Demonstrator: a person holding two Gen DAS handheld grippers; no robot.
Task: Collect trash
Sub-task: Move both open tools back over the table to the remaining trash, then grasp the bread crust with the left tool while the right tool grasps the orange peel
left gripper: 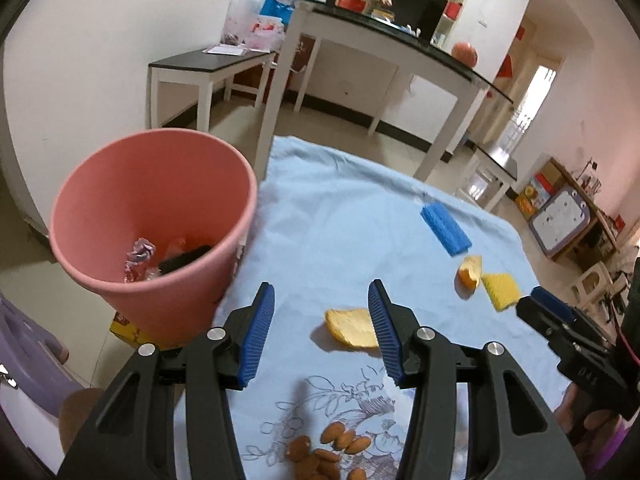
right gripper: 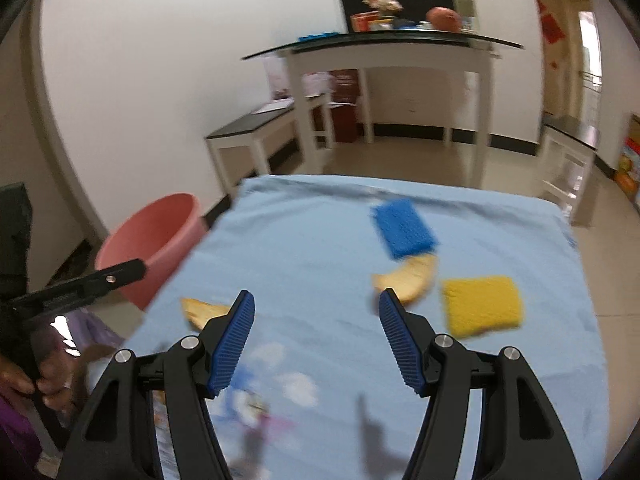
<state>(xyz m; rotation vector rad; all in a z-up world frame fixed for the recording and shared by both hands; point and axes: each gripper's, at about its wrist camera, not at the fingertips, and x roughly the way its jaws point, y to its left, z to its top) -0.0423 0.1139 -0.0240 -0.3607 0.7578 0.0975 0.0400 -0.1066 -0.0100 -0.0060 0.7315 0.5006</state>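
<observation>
Looking risky: near peel (left gripper: 352, 327) sits beside the left gripper (left gripper: 322, 334), not between its pads, so closing now probably just shoves it across the blue cloth (left gripper: 340, 216) on the desk, maybe toward the almonds (left gripper: 332, 450). Both held angled down, jaws roughly half open, gripping nothing. Right gripper (right gripper: 316, 344) aimed short of second peel (right gripper: 408, 278); pink bin (left gripper: 154, 216) off the desk's left edge.
</observation>
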